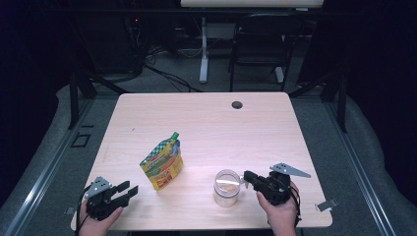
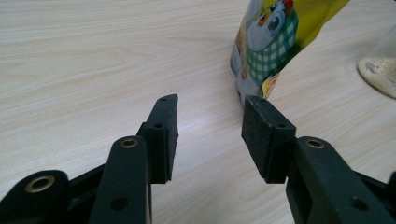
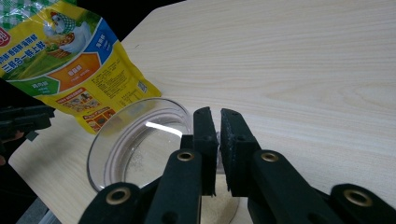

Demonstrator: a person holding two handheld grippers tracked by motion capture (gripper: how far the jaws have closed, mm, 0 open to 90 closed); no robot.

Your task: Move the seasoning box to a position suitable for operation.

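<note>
Where the light wooden table (image 1: 206, 118) nears the person's edge, a clear jar (image 1: 226, 188) holding pale powder, upright. Pinched at its rim, apparently, by the right gripper (image 1: 247, 178), jaws nearly together on the thin wall. Just left, a yellow pouch (image 1: 162, 163), standing. Farther left, the left gripper (image 1: 129, 191), jaws apart, gripping nothing, aimed at the pouch.

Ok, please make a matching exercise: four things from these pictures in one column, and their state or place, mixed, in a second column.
1. left hand-held gripper
2. right hand-held gripper
3. pouch
4. jar

a. clear, without a lid
b. yellow, standing upright on the table
c. jaws open, nothing between them
d. jaws shut on the jar's rim

Pairs: 1-c, 2-d, 3-b, 4-a
</note>
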